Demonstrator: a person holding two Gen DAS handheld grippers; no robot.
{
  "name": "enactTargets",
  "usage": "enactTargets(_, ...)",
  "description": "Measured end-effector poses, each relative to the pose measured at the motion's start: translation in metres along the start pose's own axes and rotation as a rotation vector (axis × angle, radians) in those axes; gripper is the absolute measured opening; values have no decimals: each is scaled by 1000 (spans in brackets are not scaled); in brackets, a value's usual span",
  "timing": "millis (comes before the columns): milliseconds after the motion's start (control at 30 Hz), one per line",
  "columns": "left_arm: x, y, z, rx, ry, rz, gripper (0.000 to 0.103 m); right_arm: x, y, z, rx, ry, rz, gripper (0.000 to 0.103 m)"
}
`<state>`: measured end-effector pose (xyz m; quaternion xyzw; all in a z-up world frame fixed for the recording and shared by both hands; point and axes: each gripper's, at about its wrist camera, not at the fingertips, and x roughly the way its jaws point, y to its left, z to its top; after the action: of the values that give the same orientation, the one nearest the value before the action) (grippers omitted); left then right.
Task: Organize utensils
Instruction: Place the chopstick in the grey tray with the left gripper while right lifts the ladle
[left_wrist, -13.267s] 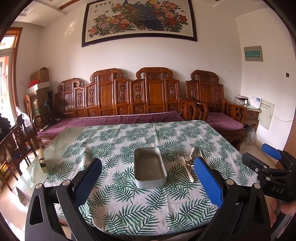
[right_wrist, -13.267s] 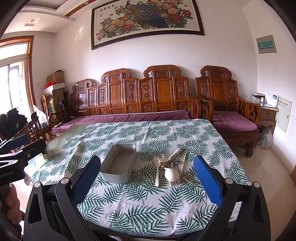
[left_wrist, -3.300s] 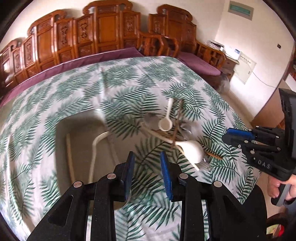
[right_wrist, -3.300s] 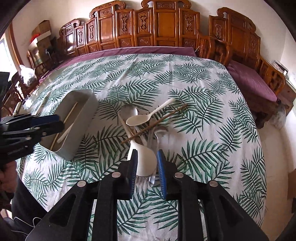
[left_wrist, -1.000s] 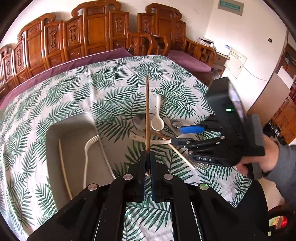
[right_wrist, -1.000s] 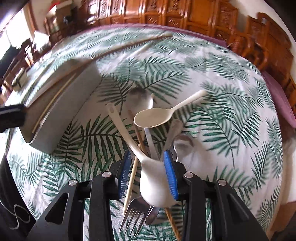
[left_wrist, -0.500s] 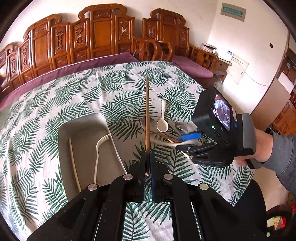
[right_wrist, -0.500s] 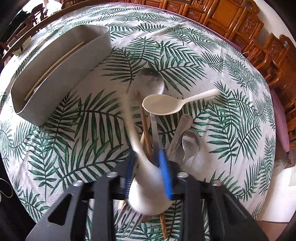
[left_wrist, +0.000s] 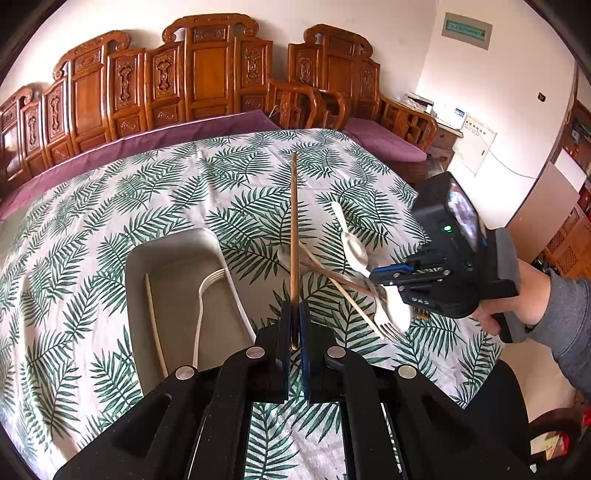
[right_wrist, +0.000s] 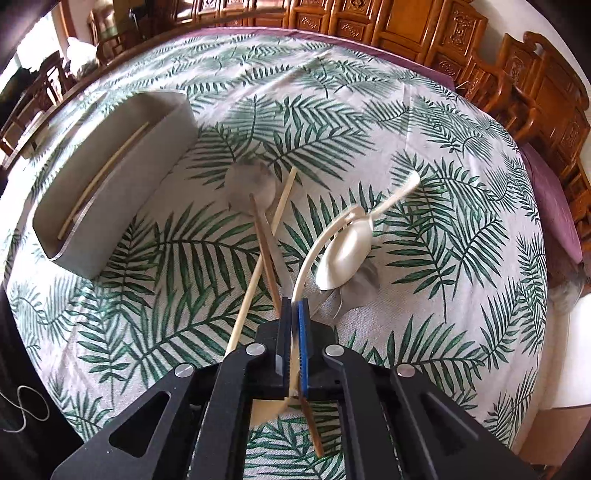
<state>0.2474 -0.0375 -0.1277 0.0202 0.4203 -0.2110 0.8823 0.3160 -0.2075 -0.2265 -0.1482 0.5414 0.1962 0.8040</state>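
Tray: grey tray (left_wrist: 166, 236) at about nine o'clock of the left gripper, already holding a white fork (left_wrist: 201, 306) and a pale chopstick (left_wrist: 155, 317) lying lengthwise.
Left gripper: left gripper (left_wrist: 293, 321) is fully closed on the near end of a brown chopstick (left_wrist: 293, 221), which points to twelve o'clock, clear of the cloth.
Left step: swing the stick toward nine o'clock until it is parallel to the tray's long sides. Lower it and let go only once the far tip is inside the rim, or it will likely bridge the wall.
Pile: at two o'clock of the left gripper lie a metal spoon (right_wrist: 251, 181), a small white spoon (right_wrist: 347, 251), a second brown chopstick (right_wrist: 266, 243) and a second pale chopstick (right_wrist: 258, 266), crossed over one another.
Right gripper: right gripper (right_wrist: 294, 314) has just been closing and now pinches a cream spoon (right_wrist: 314, 251) near its bowl, the handle arcing to one o'clock.
Right step: lift straight up – the handle reaches toward the small white spoon and may drag it. The grip is thin, so keep the wrist steady.
Writing: a green wall sign (left_wrist: 468, 31) at one o'clock and a white panel (left_wrist: 480, 142) below it carry text – too small to read.
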Motion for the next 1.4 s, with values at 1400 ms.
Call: enactTargets(1400,-13,78,-40,-141,39,150,4,-63,76,34,-44,-183,87,4)
